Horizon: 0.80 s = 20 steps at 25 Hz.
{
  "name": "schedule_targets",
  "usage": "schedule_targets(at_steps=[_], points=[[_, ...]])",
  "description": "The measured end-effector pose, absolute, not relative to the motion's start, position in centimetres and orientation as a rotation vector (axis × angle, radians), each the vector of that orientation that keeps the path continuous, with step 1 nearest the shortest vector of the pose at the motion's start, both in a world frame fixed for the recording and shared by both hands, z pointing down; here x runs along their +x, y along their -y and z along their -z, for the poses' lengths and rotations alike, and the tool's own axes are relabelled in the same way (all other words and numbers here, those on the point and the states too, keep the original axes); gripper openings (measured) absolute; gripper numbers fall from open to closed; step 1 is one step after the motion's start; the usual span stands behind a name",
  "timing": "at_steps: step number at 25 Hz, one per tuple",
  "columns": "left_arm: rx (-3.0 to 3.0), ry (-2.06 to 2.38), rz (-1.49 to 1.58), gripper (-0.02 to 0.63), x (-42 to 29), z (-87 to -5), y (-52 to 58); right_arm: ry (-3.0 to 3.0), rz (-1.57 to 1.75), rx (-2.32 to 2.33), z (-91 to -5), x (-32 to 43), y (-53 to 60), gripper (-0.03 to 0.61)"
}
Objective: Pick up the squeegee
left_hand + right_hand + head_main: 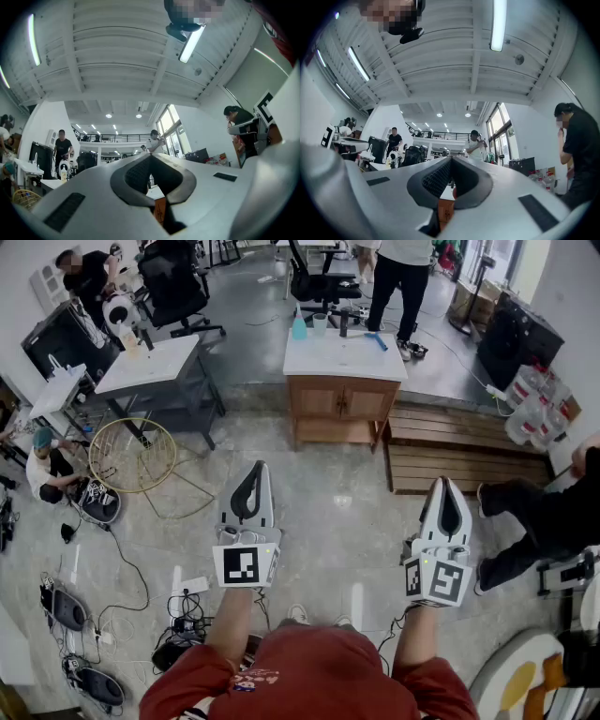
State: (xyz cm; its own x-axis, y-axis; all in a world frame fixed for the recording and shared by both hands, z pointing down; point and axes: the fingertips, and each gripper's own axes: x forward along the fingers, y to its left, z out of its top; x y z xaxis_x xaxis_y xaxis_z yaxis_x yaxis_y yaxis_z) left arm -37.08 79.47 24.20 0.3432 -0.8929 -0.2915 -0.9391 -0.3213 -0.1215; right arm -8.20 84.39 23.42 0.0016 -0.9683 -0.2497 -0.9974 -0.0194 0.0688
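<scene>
Status: approach stage only; pick-up not yet begun.

Left gripper (259, 471): jaws together, tips meeting, nothing clamped. Right gripper (442, 486): jaws likewise together and empty. Held side by side over bare floor, pointed a little upward, well apart from the counter (328, 357).

Location of the squeegee (377, 341): judged to be the small blue-handled tool lying flat near the right edge of the white counter top, with a blue bottle (298, 327) and a cup (320, 322) nearer the back edge. Too small to confirm.

Remaining, as judged:
- Close the gap to the counter.
- Part the jaws of one gripper, probably the right.
- Straddle the handle, clamp, lift clear.

Mind the person (398, 282) standing behind the counter.
</scene>
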Motion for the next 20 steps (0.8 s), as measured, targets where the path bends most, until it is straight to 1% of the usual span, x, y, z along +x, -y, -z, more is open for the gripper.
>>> schedule_targets(at_steps=[9, 20], points=[[-2.354, -1.636, -0.257, 0.015, -39.6, -24.7, -77.9, -2.139, -0.339, -2.116, -24.1, -11.7, -82.4, 0.006], [-2.343, -1.675, -0.274, 0.015, -46.1, -25.4, -76.2, -2.152, -0.303, -2.077, -24.8, -18.0, -79.7, 0.006]])
